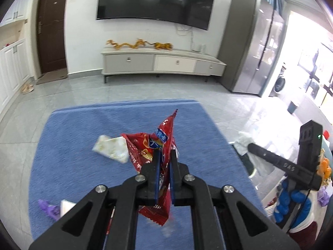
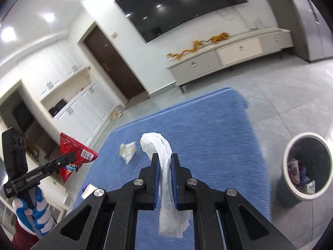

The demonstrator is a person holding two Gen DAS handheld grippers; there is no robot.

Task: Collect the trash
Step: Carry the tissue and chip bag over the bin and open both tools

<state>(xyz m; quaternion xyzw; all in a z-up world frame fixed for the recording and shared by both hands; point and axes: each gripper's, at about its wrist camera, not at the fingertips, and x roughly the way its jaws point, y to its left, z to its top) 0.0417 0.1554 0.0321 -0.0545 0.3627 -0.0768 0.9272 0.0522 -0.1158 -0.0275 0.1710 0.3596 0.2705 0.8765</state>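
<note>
The left gripper (image 1: 164, 162) is squeezed shut on a red snack wrapper (image 1: 158, 158). The wrapper is up in the air above the blue rug (image 1: 83, 141), pinched near its middle. It is thin, shiny and crinkly, with zigzag edges at the ends. It looks very light and floppy, and a bit slippery, so a pinch across a flat folded part should hold it best. A grab at one corner might let it slide out.

The right gripper (image 2: 165, 166) is clamped on a white tissue (image 2: 166, 179). The tissue hangs down between the blue pads (image 2: 156, 179) and curls over the top of them. It is soft, limp and wrinkly, and light as a feather. It will not break, but it could tear if tugged hard. Holding the thick bunched part is the safe way.

Just past the grippers, more trash lies on the rug. There is a crumpled clear wrapper (image 2: 127, 152) with yellowish bits on it, flat and crackly looking. Low in the left view sits a small purple wrapper (image 1: 49, 209) beside a white scrap (image 1: 66, 205). The rug is fuzzy with fine lines in it.

To the right of the rug stands a round trash bin (image 2: 291, 195) on the smooth grey tile floor (image 2: 291, 95). It has a pale rim, dark inside, and some trash already in it. I think both pieces go there next.

Far back are a low white TV cabinet (image 1: 162, 62) and a big dark TV (image 1: 156, 0).
</note>
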